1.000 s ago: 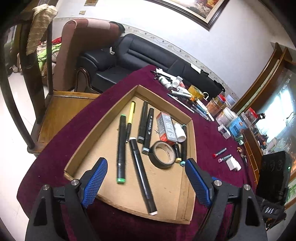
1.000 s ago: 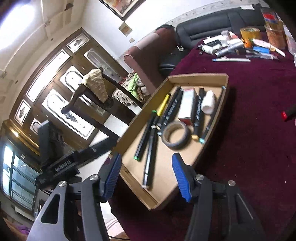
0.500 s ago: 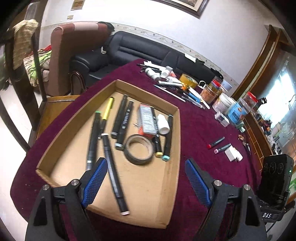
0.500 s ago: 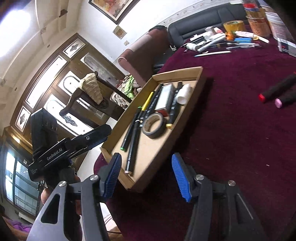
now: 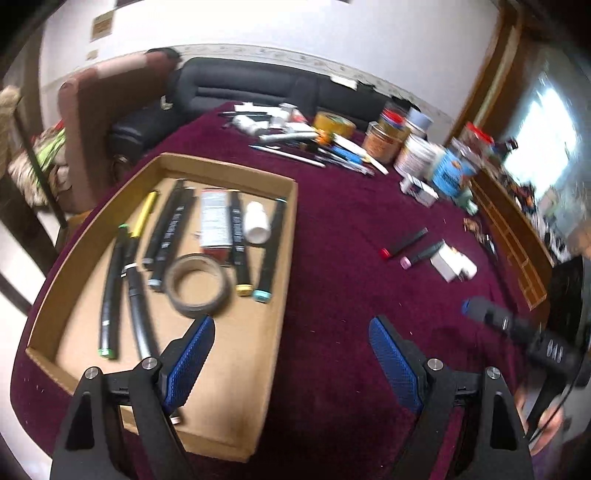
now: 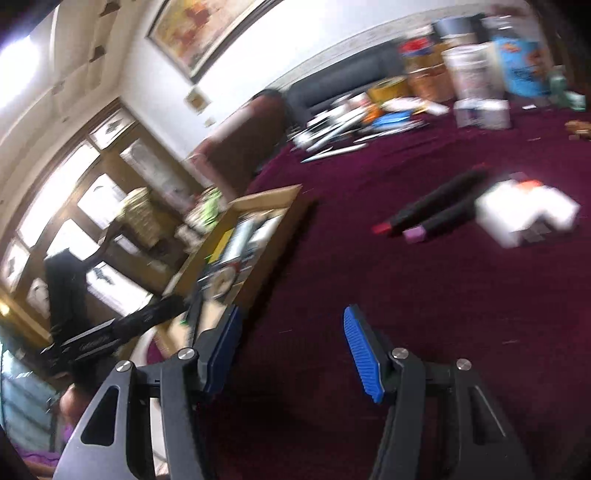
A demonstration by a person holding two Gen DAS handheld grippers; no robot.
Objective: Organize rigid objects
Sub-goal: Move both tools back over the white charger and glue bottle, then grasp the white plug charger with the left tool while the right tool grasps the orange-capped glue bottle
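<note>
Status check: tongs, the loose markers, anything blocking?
Left tongs open, empty. Right tongs open, empty. Red-capped marker and pink-capped marker loose on the cloth, outside the cardboard tray. White box crowds their far ends.

A black sofa point(image 5: 255, 85) and framed painting point(image 6: 207, 29) stand behind the table.

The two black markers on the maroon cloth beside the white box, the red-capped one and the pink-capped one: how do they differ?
The red-capped black marker lies farther from the white box; the pink-capped black marker runs up to the box. In the left wrist view, the red-capped marker reaches nearer the cardboard tray. Caps differ: red against pink. Both lie flat, parallel, outside the tray, untouched.
</note>
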